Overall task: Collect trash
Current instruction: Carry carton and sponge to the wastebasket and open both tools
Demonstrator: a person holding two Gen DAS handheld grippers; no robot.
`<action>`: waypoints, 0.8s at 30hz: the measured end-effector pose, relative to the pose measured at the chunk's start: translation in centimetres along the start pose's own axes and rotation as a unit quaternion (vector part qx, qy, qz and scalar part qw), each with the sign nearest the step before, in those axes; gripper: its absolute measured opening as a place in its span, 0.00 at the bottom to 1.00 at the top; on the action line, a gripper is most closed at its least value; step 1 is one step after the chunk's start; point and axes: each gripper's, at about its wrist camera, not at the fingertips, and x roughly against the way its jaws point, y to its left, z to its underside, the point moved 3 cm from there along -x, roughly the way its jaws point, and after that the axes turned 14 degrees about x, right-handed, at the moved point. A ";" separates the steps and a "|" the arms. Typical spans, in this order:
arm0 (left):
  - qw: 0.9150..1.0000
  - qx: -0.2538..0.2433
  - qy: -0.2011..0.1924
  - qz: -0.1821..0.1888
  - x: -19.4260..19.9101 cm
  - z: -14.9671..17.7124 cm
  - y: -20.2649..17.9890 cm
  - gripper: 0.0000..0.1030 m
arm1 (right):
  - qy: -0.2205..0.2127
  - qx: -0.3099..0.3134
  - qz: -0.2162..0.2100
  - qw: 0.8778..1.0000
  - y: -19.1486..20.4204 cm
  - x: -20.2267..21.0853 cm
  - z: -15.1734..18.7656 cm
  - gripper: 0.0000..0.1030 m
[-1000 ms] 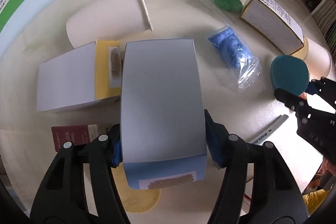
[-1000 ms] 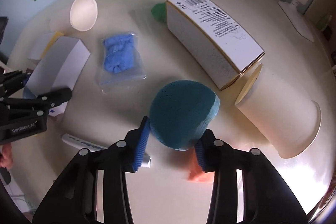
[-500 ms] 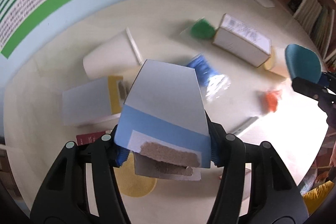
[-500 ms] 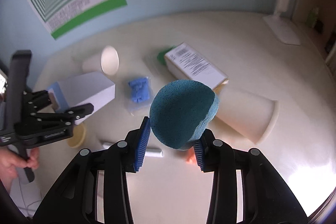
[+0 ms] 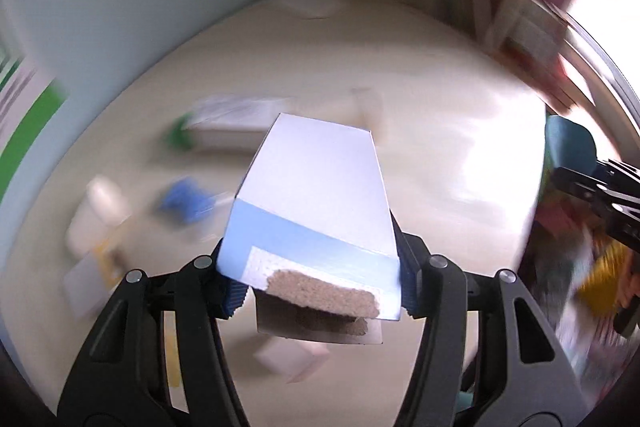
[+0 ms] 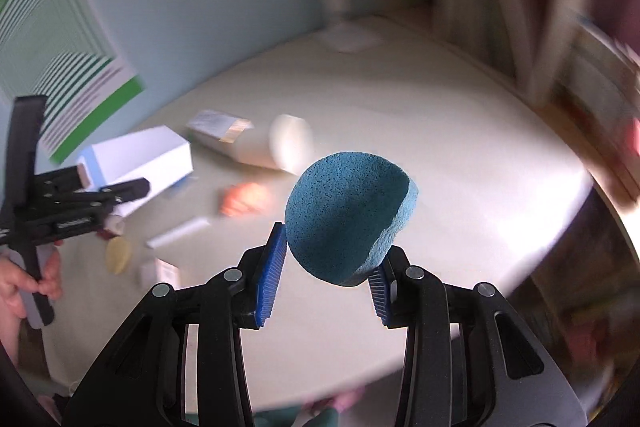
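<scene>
A: What differs from a second back?

B: Both grippers were low over the surface then; now both are lifted well above it, and the wall, poster and shelves fill the upper part of each view. The left gripper (image 5: 316, 287) clamps the white-and-blue box (image 5: 320, 195); its jaws closed a little further over that second, with the box between them all the while. The right gripper (image 6: 326, 269) holds the teal sponge (image 6: 348, 219) as before.

A: Where is the box in the frame, and which way does it point?

B: Centre of the left wrist view, above the cream surface (image 5: 440, 99). Its long axis runs away from the camera toward the upper middle of the frame. The near end is the blue band with a torn brown flap, hanging open at the bottom centre.

A: And the sponge?

B: Centre of the right wrist view, pinched at its lower end between the blue pads (image 6: 272, 267), domed side up and to the left. It is off the surface.

A: What is left down there?

B: Blurred, but a lying paper cup (image 6: 280, 147), a printed carton (image 6: 218, 127), an orange lump (image 6: 244, 199) and a pen (image 6: 178, 233) show in the left half of the right wrist view
</scene>
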 end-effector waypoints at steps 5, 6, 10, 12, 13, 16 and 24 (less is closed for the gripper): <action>0.991 -0.105 0.034 0.073 -0.5 3.4 -11.7 0.53 | 0.011 -0.093 0.055 0.994 -6.4 4.9 8.8 0.38; 0.988 -0.126 0.042 0.083 -0.8 4.4 -14.0 0.53 | 0.016 -0.111 0.067 0.991 -7.7 6.0 11.0 0.38; 0.965 -0.205 0.095 0.130 -2.3 10.2 -24.4 0.53 | 0.045 -0.175 0.083 0.980 -12.6 8.7 19.0 0.38; 0.954 -0.230 0.125 0.143 -3.4 13.1 -28.5 0.53 | 0.067 -0.202 0.081 0.974 -14.9 9.5 22.8 0.38; 0.949 -0.242 0.144 0.145 -4.1 14.8 -30.6 0.53 | 0.074 -0.211 0.079 0.972 -15.7 9.8 24.5 0.38; 0.932 -0.275 0.186 0.146 -6.1 19.3 -35.2 0.53 | 0.094 -0.235 0.070 0.965 -17.2 9.9 28.8 0.38; 0.904 -0.309 0.266 0.129 -11.2 26.9 -42.1 0.60 | 0.125 -0.283 0.042 0.950 -21.4 8.8 36.1 0.60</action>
